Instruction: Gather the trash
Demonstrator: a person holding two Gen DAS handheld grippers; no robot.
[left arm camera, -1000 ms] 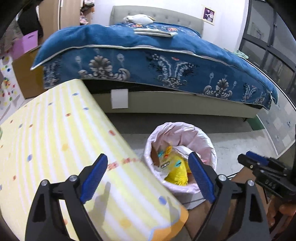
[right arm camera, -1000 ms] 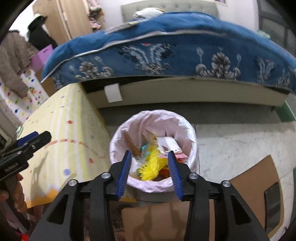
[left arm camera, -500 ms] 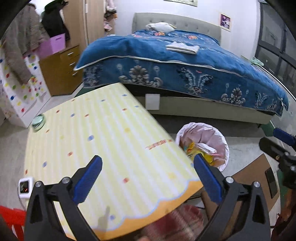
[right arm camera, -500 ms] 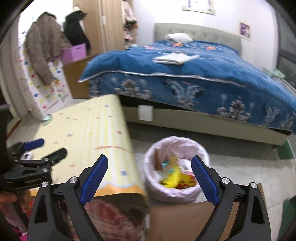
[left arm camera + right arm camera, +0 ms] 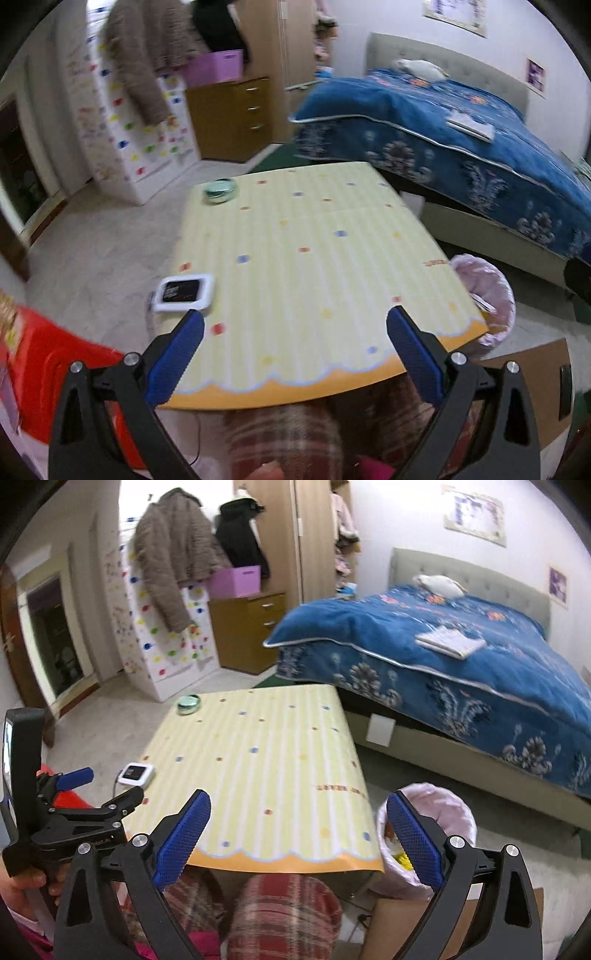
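Trash bin [image 5: 436,834] now sits off beside the table [image 5: 258,760], since both the left gripper [image 5: 295,354] and right gripper [image 5: 297,843] have pulled back, spread wide, empty.

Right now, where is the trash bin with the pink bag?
The trash bin stands on the floor off the table's near right corner, between table and bed. In the right view it sits just behind the right claw's right finger.

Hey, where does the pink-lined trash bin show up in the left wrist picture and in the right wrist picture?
Left wrist view: the trash bin sits at the right, partly hidden behind the table's right corner.
Right wrist view: it is at lower right, just behind the right gripper's right finger.
Shared landmark: the yellow striped table beside it, with the blue bed behind.
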